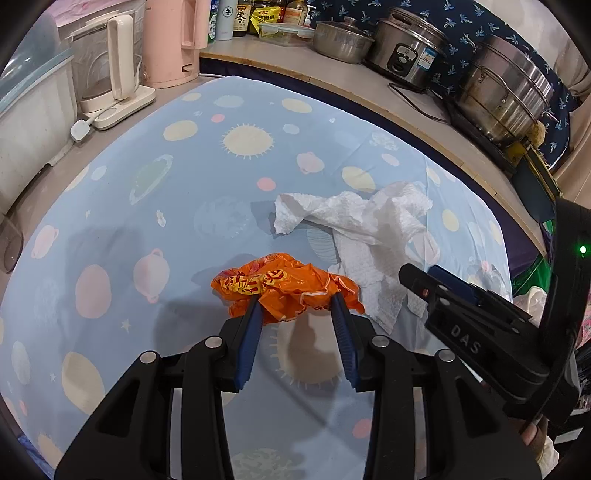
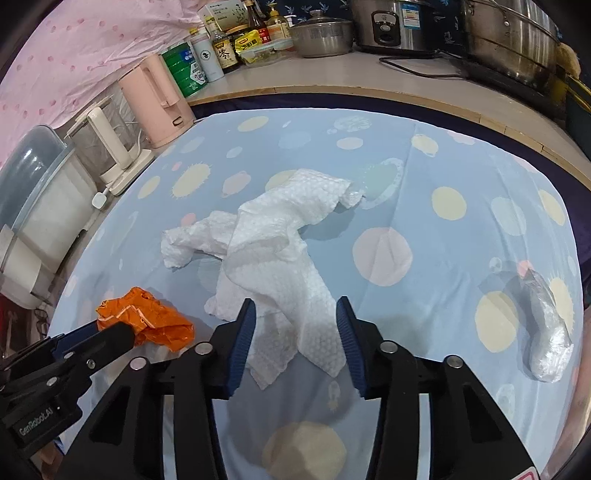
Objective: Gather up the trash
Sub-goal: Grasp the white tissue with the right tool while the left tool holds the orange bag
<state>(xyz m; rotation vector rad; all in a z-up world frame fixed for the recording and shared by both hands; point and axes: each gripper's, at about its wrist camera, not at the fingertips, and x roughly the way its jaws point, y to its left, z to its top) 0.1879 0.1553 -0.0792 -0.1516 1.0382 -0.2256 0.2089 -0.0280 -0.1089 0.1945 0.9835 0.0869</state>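
A crumpled orange plastic wrapper (image 1: 284, 288) lies on the blue planet-print cloth (image 1: 147, 221). My left gripper (image 1: 297, 306) is open, its blue fingertips at either side of the wrapper's near edge. A crumpled white paper towel (image 2: 273, 254) lies to the right of the wrapper. My right gripper (image 2: 297, 314) is open with its fingers astride the towel's near end. The towel also shows in the left wrist view (image 1: 362, 229), the wrapper in the right wrist view (image 2: 147, 321). A clear crumpled plastic bag (image 2: 546, 332) lies at the far right.
A white kettle (image 1: 107, 62) and a pink jug (image 1: 170, 40) stand at the back left. Steel pots (image 1: 506, 85), a rice cooker (image 1: 406, 48) and bottles (image 1: 236, 14) line the wooden counter behind. A white bin with a clear lid (image 2: 40, 206) stands at the left.
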